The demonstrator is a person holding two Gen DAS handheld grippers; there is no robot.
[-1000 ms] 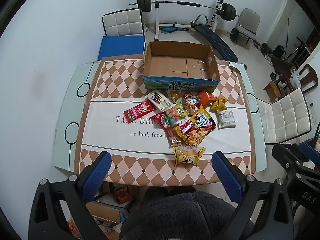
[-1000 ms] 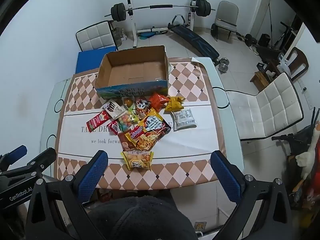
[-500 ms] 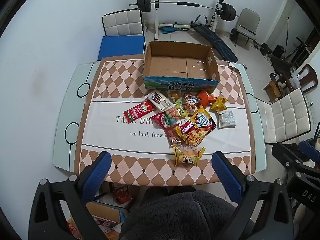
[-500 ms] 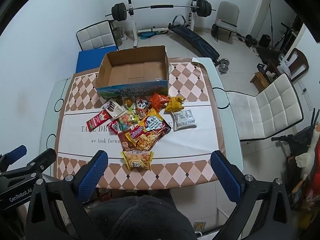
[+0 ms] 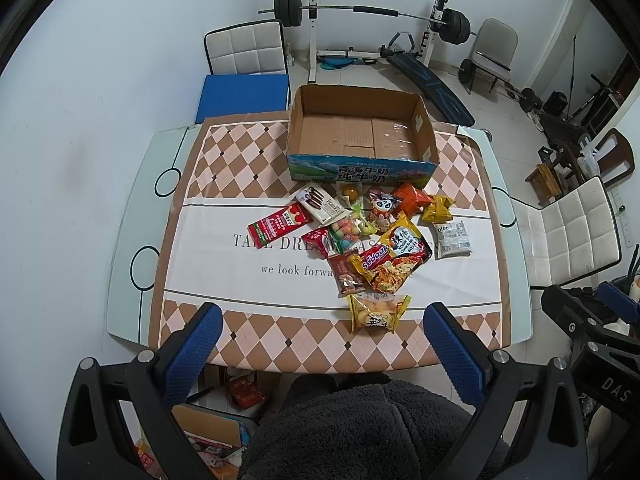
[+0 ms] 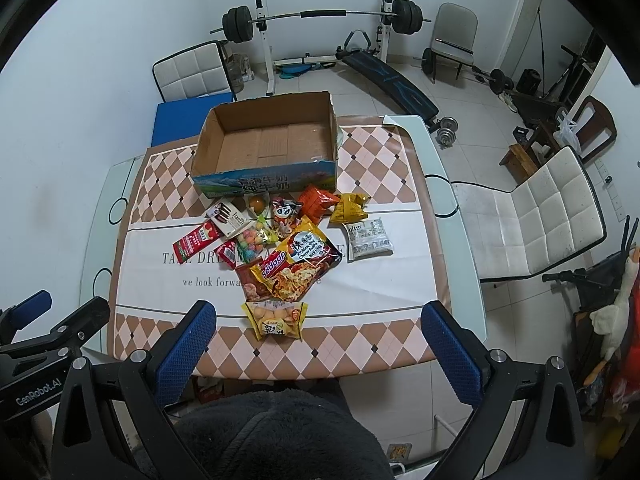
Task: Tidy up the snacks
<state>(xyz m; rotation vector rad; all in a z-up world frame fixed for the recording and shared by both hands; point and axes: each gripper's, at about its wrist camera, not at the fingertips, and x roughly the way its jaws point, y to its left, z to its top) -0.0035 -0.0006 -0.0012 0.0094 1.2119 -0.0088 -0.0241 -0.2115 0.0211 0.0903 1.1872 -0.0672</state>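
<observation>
A heap of bright foil and plastic snack packets (image 5: 372, 236) lies at the middle of the counter (image 5: 128, 216), a glass top under a brown-and-pink diamond-patterned cloth (image 5: 240, 152). On the heap's near side rests a large yellow-and-red instant noodle packet (image 5: 390, 260), with a yellow puff-snack bag (image 5: 377, 312) just beside it toward the near edge. A flat red rectangular packet (image 5: 278, 225) marks the heap's left end and a white printed sachet (image 5: 454, 239) its right end. Just beyond the heap, toward the far edge, stands an open brown cardboard box with a blue printed front (image 5: 360, 170); its inside holds nothing. The left gripper (image 5: 320, 340) hangs above the near edge with its blue-padded jaws spread wide, holding nothing. The right gripper (image 6: 318, 340) hangs likewise, jaws wide apart and bare. A person's dark fleece garment (image 5: 360, 428) fills the bottom of both views. Past the far edge stand a white padded chair (image 5: 246, 48) and a barbell rack (image 5: 372, 12)
</observation>
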